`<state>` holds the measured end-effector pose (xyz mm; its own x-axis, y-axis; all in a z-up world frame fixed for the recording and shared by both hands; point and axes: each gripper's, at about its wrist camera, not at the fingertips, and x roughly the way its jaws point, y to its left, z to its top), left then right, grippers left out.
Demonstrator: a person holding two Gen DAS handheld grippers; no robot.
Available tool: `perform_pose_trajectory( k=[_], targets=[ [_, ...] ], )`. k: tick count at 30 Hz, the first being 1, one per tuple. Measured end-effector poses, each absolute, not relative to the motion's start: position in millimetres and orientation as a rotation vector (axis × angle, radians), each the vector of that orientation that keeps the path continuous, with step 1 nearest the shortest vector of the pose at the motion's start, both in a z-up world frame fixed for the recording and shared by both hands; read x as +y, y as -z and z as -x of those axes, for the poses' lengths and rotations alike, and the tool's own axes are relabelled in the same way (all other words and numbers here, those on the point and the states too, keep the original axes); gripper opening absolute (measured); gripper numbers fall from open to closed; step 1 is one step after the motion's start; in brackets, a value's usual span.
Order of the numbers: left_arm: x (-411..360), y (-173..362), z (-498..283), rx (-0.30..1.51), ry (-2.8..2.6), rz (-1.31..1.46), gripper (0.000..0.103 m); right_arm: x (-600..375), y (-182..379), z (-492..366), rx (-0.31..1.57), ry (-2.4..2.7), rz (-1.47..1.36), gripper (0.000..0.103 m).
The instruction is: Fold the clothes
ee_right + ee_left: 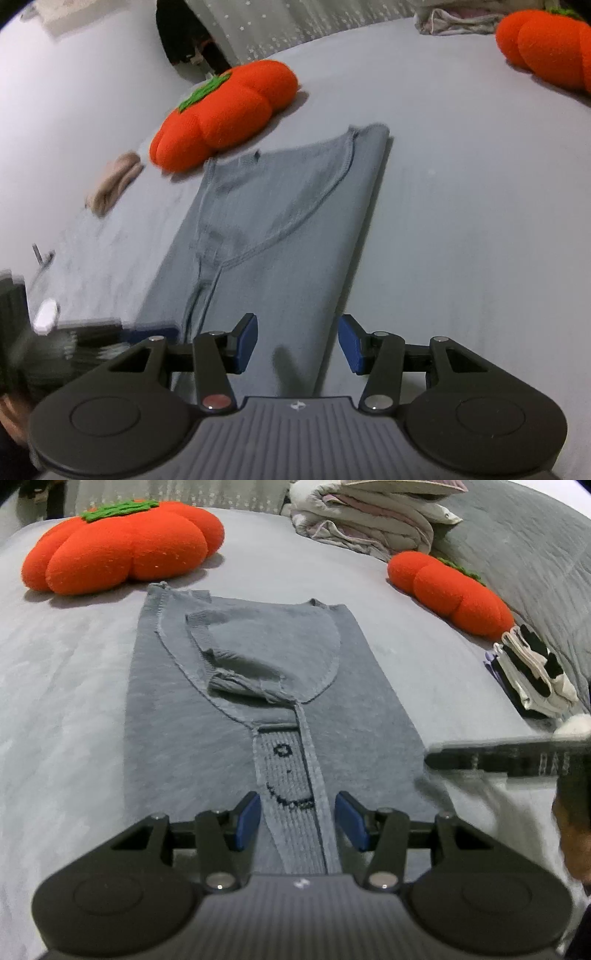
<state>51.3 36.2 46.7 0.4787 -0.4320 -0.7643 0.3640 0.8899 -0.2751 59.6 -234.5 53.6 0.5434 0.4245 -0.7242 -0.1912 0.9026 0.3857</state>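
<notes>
Grey knit garment (236,686), folded into a long narrow panel, flat on a pale grey bed cover (66,672); its near end runs under and between the fingers of both tools. Left gripper (297,821): jaws partly apart, blue pads clear of the cloth, nothing clamped. Right gripper (297,341): jaws likewise partly apart, holding nothing, the garment's right edge passing between them. Orange pumpkin cushion (122,546) beyond the garment's far end.

Black tongs (297,821), blue fingertips (248,821)
</notes>
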Motion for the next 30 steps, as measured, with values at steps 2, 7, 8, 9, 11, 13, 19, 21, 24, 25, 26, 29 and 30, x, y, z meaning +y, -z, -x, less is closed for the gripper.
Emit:
perform_pose_trajectory(
  k=[2, 7, 8, 9, 11, 13, 19, 21, 24, 25, 26, 29, 30],
  targets=[
    [39.7, -51.7, -45.6, 0.946, 0.487, 0.089, 0.047, -224.4, -47.4, -46.7, 0.928, -0.354, -0.238, 0.048],
    [54.0, -60.4, -32.7, 0.914, 0.475, 0.095, 0.047, -219.9, -35.2, -39.5, 0.894, -0.323, -0.232, 0.015],
    [57.7, -60.2, -31.4, 0.916, 0.468, 0.097, 0.047, -222.8, -33.4, -37.6, 0.881, -0.324, -0.247, 0.010],
    [61.4, -58.3, -30.8, 0.923, 0.458, 0.098, 0.047, -225.8, -31.5, -36.4, 0.878, -0.328, -0.267, 0.010],
    [67.2, -54.6, -30.4, 0.937, 0.443, 0.098, 0.047, -234.7, -28.4, -34.8, 0.877, -0.339, -0.313, 0.008],
    [70.7, -49.8, -31.4, 0.947, 0.430, 0.088, 0.047, -246.1, -26.8, -36.2, 0.885, -0.341, -0.366, 0.008],
    [71.2, -45.6, -35.1, 0.954, 0.427, 0.085, 0.047, -257.9, -32.9, -36.2, 0.872, -0.377, -0.417, 0.007],
    [70.1, -44.8, -36.2, 0.954, 0.429, 0.081, 0.047, -262.5, -32.7, -38.0, 0.873, -0.383, -0.439, 0.007],
    [68.8, -44.4, -36.6, 0.953, 0.430, 0.076, 0.047, -265.2, -23.7, -42.7, 0.906, -0.363, -0.439, 0.007],
    [68.6, -45.0, -36.5, 0.952, 0.432, 0.076, 0.047, -261.6, -19.5, -43.0, 0.916, -0.356, -0.422, 0.008],
    [68.5, -45.9, -36.4, 0.951, 0.434, 0.078, 0.047, -258.5, -17.8, -42.0, 0.913, -0.351, -0.413, 0.009],
    [66.9, -50.1, -33.4, 0.944, 0.450, 0.086, 0.047, -258.1, -24.0, -38.8, 0.914, -0.359, -0.417, 0.023],
    [66.2, -51.8, -32.1, 0.941, 0.456, 0.089, 0.047, -258.5, -27.2, -36.0, 0.913, -0.360, -0.412, 0.026]
  ],
)
